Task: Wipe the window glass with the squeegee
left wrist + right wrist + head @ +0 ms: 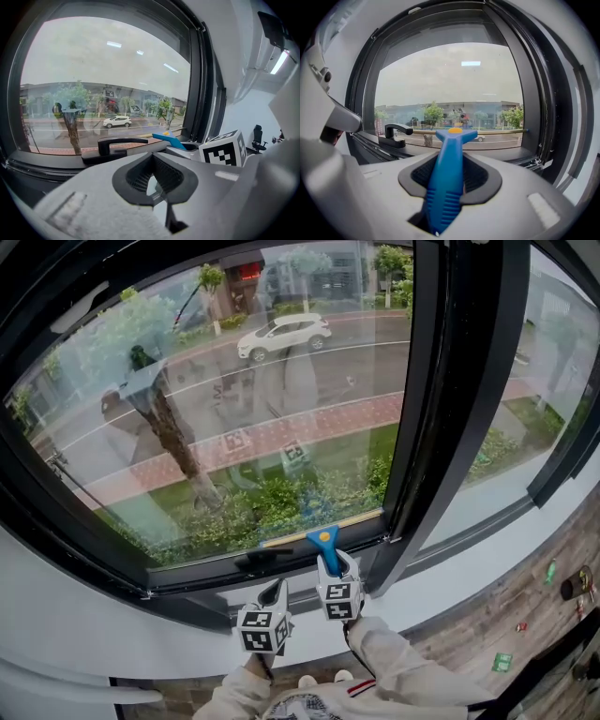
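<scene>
**A:** Where's the squeegee [447, 173]?

**B:** In my right tongs [330, 568]. The jaws are clamped on its blue ribbed handle, which runs up between the pads and sticks out toward the glass [234, 409]. The head has an orange spot on top and sits at the bottom of the pane. The long pale blade [497, 131] lies level along the lower edge, just above the frame [187, 582]. Whether it presses on the glass I can't tell.

**A:** And the other hand?

**B:** My left tongs [154, 182] hold nothing. The jaws are drawn together, the dark pads meeting with only a sliver of light between them. They hang just beside the right pair, on its left and a bit lower, tips pointing toward the frame.

**A:** How are your arms?

**B:** Both are tucked close to my body, pale sleeves [403, 667] showing at the bottom of the head view. The marker cubes sit side by side below the pane, and the right tongs reach a little further forward.

**A:** Anything near the blade?

**B:** The black window handle [265, 559] lies flat on the frame just left of the squeegee head, above my left tongs. Outside, a white car [284, 334] is on the road and a tree trunk [173, 437] stands to the left, well apart from the squeegee
</scene>
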Tool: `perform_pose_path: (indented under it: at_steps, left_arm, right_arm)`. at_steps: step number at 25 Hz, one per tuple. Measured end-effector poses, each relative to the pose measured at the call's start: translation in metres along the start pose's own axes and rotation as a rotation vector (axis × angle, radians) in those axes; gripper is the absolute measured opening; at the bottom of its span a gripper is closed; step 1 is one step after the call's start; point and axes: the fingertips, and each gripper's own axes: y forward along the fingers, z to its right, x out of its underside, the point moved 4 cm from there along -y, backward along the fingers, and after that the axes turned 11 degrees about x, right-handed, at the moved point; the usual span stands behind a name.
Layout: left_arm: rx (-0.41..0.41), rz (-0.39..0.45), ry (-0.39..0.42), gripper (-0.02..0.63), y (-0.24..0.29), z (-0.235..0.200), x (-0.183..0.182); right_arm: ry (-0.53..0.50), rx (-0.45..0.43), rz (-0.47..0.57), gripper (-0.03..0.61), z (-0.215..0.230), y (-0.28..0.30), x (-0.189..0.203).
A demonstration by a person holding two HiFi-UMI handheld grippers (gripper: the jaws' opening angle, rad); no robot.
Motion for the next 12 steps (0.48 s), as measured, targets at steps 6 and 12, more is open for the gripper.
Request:
perform_pose_path:
  at_steps: [6, 12]
  left_arm:
    - [-0.015, -0.01, -0.003, 0.0, 0.001, 0.004, 0.006]
    - [-0.049, -0.013, -0.012, 0.0, -0.004, 0.005, 0.01]
  right_arm:
    - [-0.01, -0.022, -0.032, 0.138, -0.001, 0.005, 0.012]
    - [-0.022, -0.019, -0.04, 0.138, -0.002, 0.005, 0.01]
